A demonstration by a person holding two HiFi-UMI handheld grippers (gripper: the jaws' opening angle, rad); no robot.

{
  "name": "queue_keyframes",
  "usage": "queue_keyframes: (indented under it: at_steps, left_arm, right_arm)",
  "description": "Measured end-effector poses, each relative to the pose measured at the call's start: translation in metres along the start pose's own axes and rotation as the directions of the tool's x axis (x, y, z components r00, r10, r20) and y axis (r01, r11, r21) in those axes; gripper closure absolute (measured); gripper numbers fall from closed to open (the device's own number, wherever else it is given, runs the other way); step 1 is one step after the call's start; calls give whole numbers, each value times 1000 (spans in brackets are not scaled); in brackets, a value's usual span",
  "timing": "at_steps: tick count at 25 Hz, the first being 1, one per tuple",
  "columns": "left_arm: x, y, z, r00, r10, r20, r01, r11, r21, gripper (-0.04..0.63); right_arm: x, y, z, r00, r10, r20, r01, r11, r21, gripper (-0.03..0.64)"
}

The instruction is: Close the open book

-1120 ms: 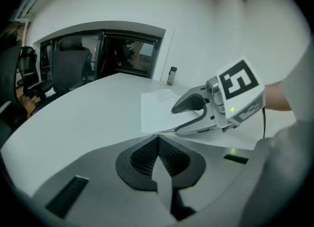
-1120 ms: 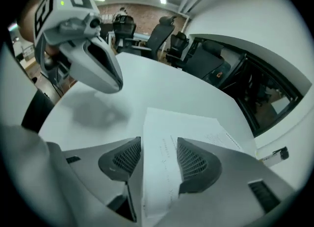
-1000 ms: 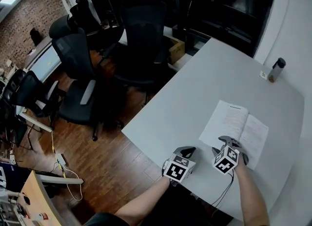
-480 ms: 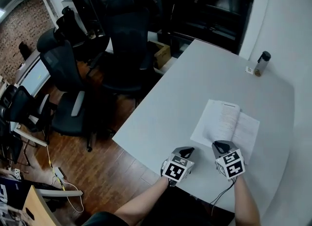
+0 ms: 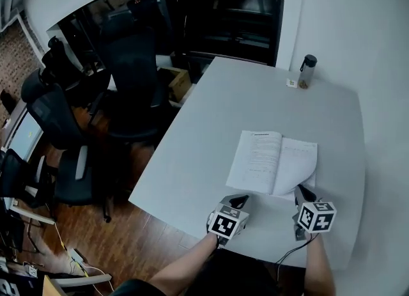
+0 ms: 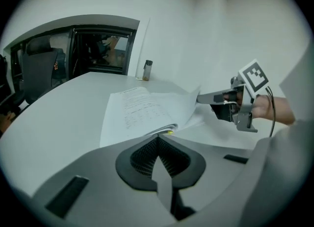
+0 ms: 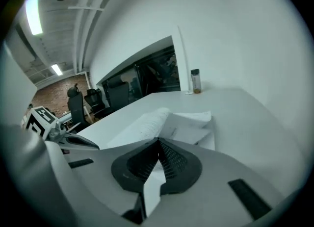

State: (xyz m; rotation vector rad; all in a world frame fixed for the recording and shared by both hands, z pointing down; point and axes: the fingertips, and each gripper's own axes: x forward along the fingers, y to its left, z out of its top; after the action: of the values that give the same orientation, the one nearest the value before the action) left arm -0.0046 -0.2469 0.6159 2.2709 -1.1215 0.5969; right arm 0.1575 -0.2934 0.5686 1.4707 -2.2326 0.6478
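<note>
- head view: a thin open book [image 5: 271,160] of white printed pages lies flat on the smooth, pale grey desk [image 5: 204,128]. it sits lower right of centre in the frame, close to the desk's near edge.
- right gripper [image 5: 300,192], at the book's lower right corner: its fingers have just been closing and are clenched on the right-hand page [image 5: 295,167]. the page's corner curls up off the stack in a soft arc.
- left gripper view: the lifted sheet's edge meets the right gripper's fingertips above the desk.
- left gripper [image 5: 239,200], just below the book's lower left corner: its dark ribbed fingers are pressed together in a point with nothing between them. the tips sit just beside the stacked page edges.
- a slim cylindrical bottle [image 5: 307,71] with a dark cap stands upright at the desk's far edge, upper right.
- black mesh-backed office chairs [image 5: 128,58] crowd the upper left, above a brown plank floor [image 5: 128,224].
</note>
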Motion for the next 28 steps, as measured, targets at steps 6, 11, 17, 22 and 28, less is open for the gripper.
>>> queue_keyframes:
  at_steps: [6, 11, 17, 22, 28]
  left_arm:
    - [7, -11, 0, 1000, -20, 5, 20, 1000, -12, 591]
    - [-2, -5, 4, 1000, 4, 28, -3, 998, -67, 591]
    - [-25, 16, 1, 995, 68, 68, -58, 989, -134, 591]
    - [-42, 28, -3, 991, 105, 81, -89, 979, -183, 591]
    - [-48, 36, -9, 991, 106, 84, -88, 977, -193, 591]
  right_arm:
    - [-29, -32, -9, 992, -128, -10, 127, 989, -80, 574]
    - [-2, 37, 1, 992, 71, -108, -107, 921, -373, 411]
    - [55, 126, -19, 939, 156, -308, -333, 647, -686, 339]
    - [94, 136, -41, 912, 52, -406, -390, 410, -825, 339]
    - [107, 129, -49, 914, -23, -406, -373, 347, -860, 357]
